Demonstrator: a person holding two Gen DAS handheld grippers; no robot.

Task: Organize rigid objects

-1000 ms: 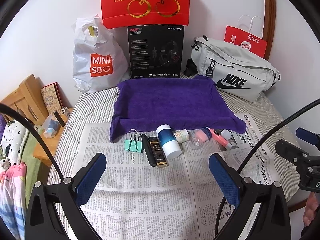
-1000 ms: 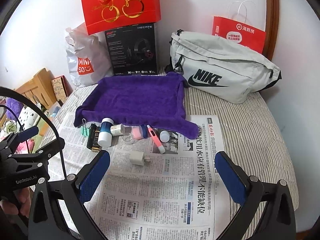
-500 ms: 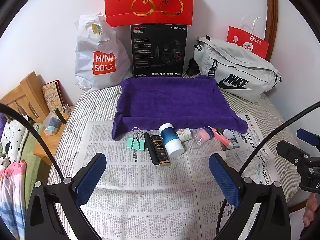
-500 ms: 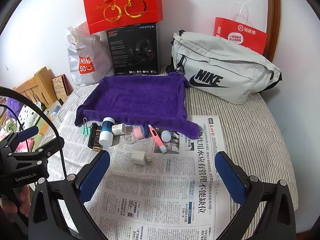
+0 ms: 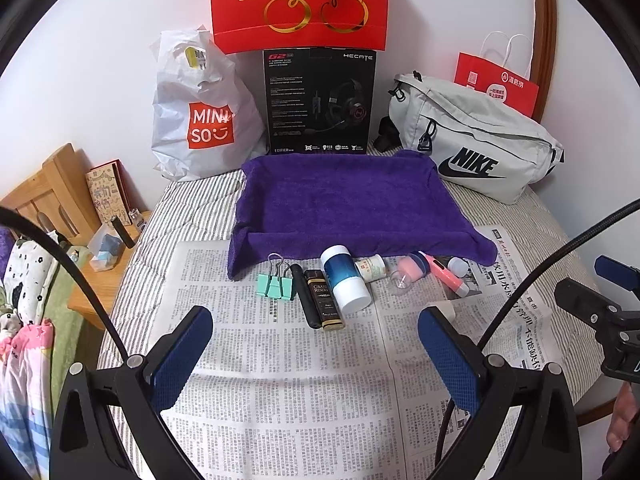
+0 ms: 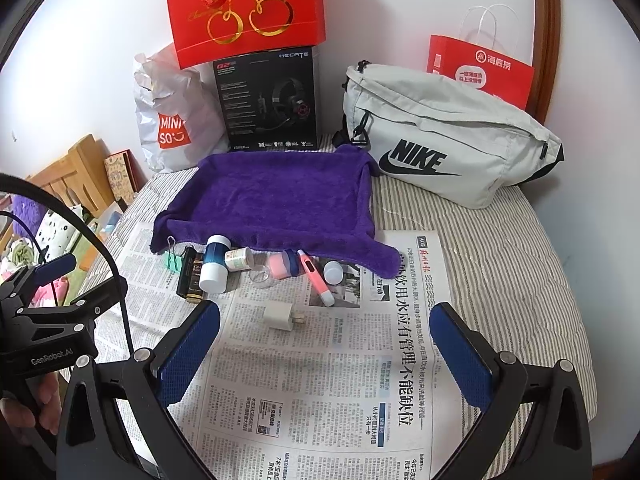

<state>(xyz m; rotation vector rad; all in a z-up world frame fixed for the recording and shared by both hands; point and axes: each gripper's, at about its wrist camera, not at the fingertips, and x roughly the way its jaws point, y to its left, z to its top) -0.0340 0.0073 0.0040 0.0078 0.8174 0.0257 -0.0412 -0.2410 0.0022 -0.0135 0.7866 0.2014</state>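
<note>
Lying bare, the fuzzy purple towel tray (image 6: 276,196) fronts a row on newsprint (image 6: 320,380): mint binder clip (image 5: 275,286), blue-white cylinder (image 5: 344,278), pink pen (image 6: 316,278), with the boxy white charger (image 6: 280,316) just ahead of the spread, unloaded right gripper (image 6: 324,352); left gripper (image 5: 316,354) likewise released.

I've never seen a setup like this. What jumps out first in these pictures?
A bright purple towel spread mid-bed, with a row of small items along its near edge on newspaper: a blue-and-white bottle, a mint binder clip, a pink pen. A red cherry gift bag tops the back wall. Both tools' blue-padded jaws stand open.
</note>
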